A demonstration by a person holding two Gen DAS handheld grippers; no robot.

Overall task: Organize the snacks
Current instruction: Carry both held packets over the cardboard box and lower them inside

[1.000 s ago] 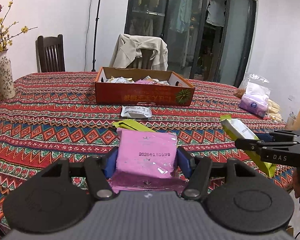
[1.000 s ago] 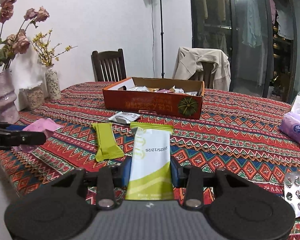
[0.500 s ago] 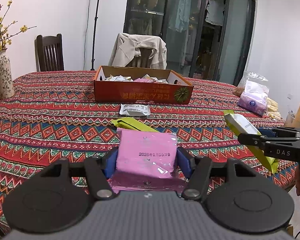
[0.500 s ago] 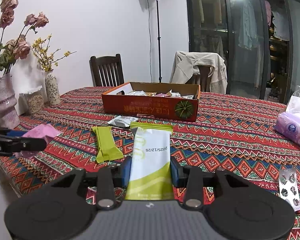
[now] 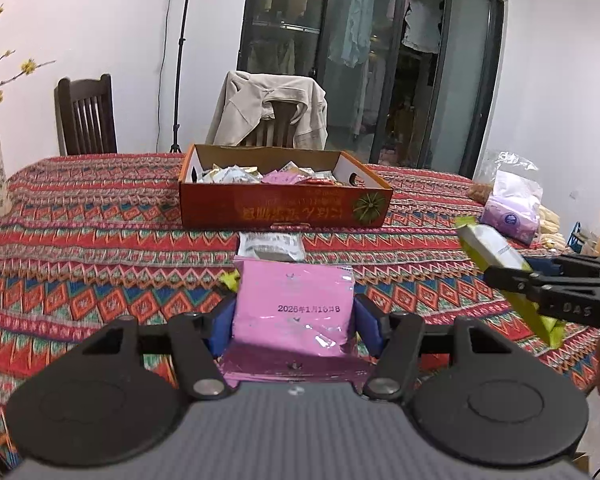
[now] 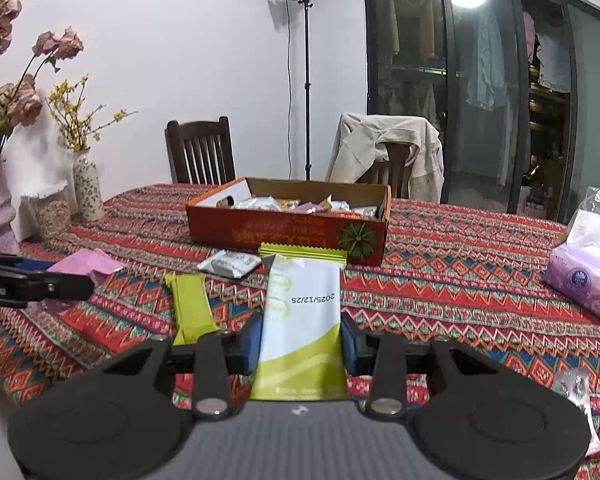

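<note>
So both grippers are carrying a snack at once here, which makes sense if everything's going to the same place. The left gripper is pinching a pink packet by its side edges, blue pads pressing in from left and right, date print facing up. The right gripper is doing the same with a white-and-green packet, fingers set narrower because that one's slimmer. Both packets are hanging above the patterned tablecloth, not resting on it, so I'm guessing they're mid-carry.

A bit further out, a green bar wrapper is lying flat on the cloth, with a small silver-white packet beyond it and another green packet right against the box front. Those are looking like the leftovers waiting their turn.

Behind them, the orange cardboard box is sitting open-topped with a pile of snacks already inside, so that's pretty clearly the drop spot. Off to the right, a purple tissue pack is just minding its own business.
</note>
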